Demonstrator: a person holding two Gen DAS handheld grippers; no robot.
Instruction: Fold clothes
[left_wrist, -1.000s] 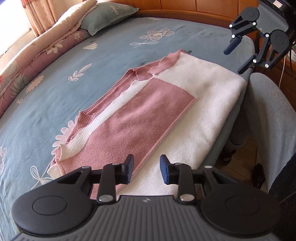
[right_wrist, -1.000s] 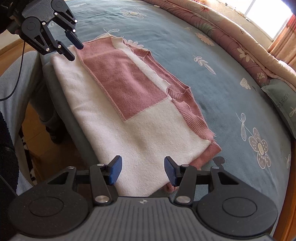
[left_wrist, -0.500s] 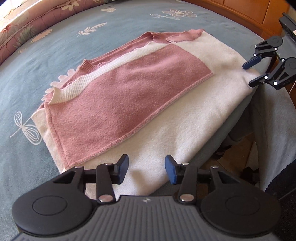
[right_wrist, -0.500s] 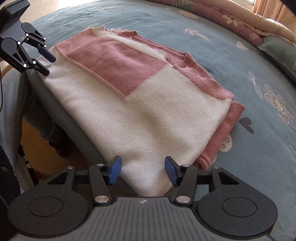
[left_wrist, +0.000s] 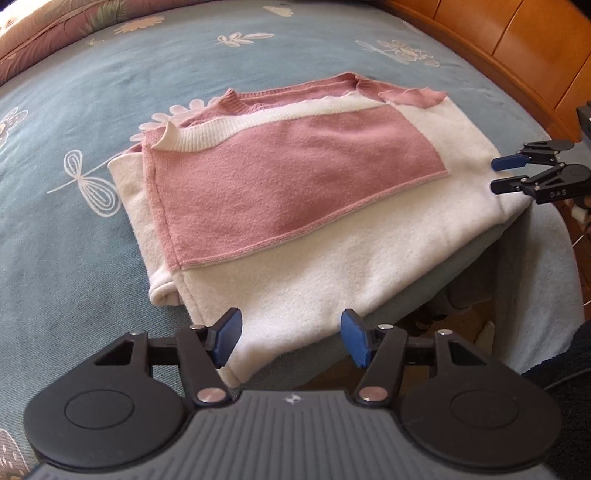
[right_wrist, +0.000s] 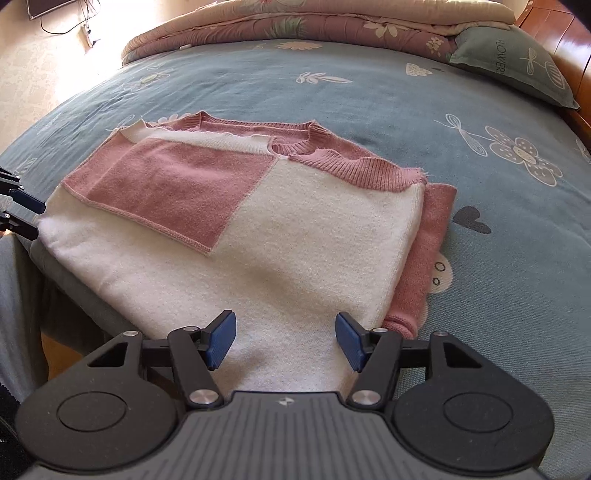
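Since a second ago: both grippers have come in low over the sweater's near hem, one at each corner, and their jaws have just been opening, so they now stand wide.

Left gripper (left_wrist: 290, 341): jaws apart, nothing clamped; the sweater's (left_wrist: 295, 206) white hem corner lies below and between the blue pads (left_wrist: 225, 341). Whether a pad brushes the cloth cannot be told from this angle.

Right gripper (right_wrist: 284, 341): jaws apart, nothing clamped; white cloth lies directly under the gap and runs ahead of it. Seen from the left wrist, it sits far to the right, at the sweater's other near corner.

Sweater: pink and white, folded, flat on the bed, spreading ahead of both grippers; one pink panel folded across the white body; ribbed pink neckline at the far edge.

Bedsheet (right_wrist: 369, 96): blue, flower print, beyond and beside the sweater.

Pillow (right_wrist: 517, 62): far ahead, right of the right gripper.

Quilt (right_wrist: 295, 22): rolled, along the far edge.
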